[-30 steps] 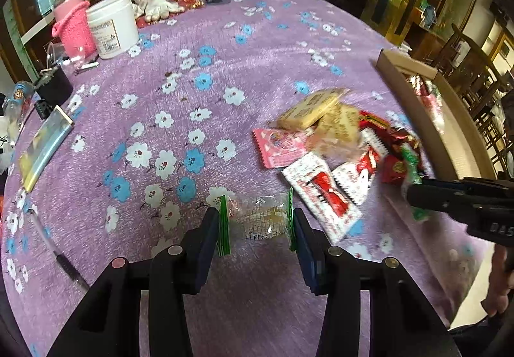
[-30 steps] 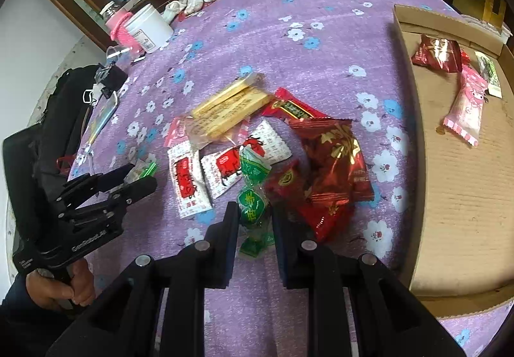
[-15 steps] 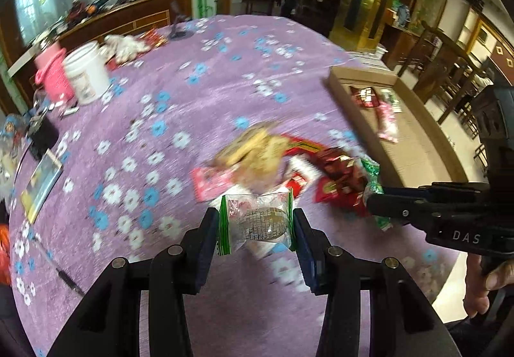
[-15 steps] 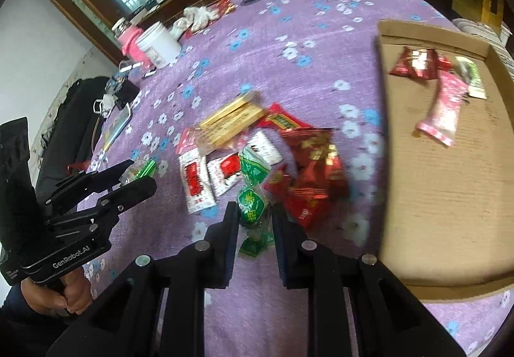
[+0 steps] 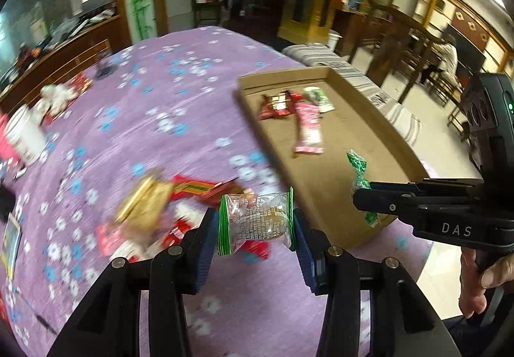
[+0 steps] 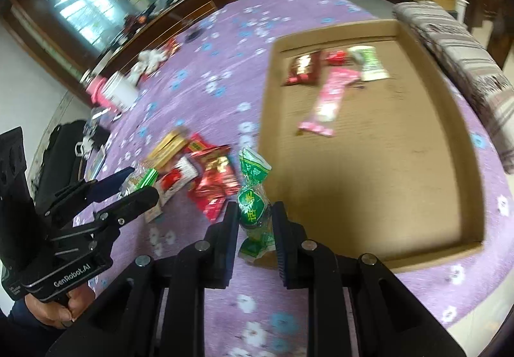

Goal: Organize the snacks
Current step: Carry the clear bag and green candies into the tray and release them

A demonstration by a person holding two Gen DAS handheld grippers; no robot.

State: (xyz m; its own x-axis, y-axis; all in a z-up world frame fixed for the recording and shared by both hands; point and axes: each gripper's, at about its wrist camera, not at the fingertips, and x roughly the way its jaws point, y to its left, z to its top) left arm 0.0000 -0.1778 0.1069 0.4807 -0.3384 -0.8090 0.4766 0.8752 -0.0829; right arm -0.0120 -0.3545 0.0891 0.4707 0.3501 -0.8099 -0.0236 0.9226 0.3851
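My left gripper (image 5: 255, 223) is shut on a clear snack packet with green ends (image 5: 255, 219), held above the purple flowered tablecloth. My right gripper (image 6: 255, 222) is shut on a green wrapped candy (image 6: 252, 199), held above the near left edge of the cardboard tray (image 6: 369, 170). The tray (image 5: 324, 183) holds a red packet (image 6: 303, 69), a pink packet (image 6: 331, 97) and a green-white packet (image 6: 369, 63). A pile of loose snacks (image 6: 199, 170) lies on the cloth left of the tray. In the left wrist view the right gripper (image 5: 363, 193) shows at right with the candy.
A white tub (image 6: 119, 92) and a pink container (image 6: 96, 90) stand at the far left of the table. A black bag (image 6: 64, 148) sits at the left edge. A striped cushion (image 6: 465, 68) lies beyond the tray. Chairs and cabinets stand behind.
Both grippers have lifted their snacks and swung right toward the cardboard tray. The snack pile now lies to the left and below.
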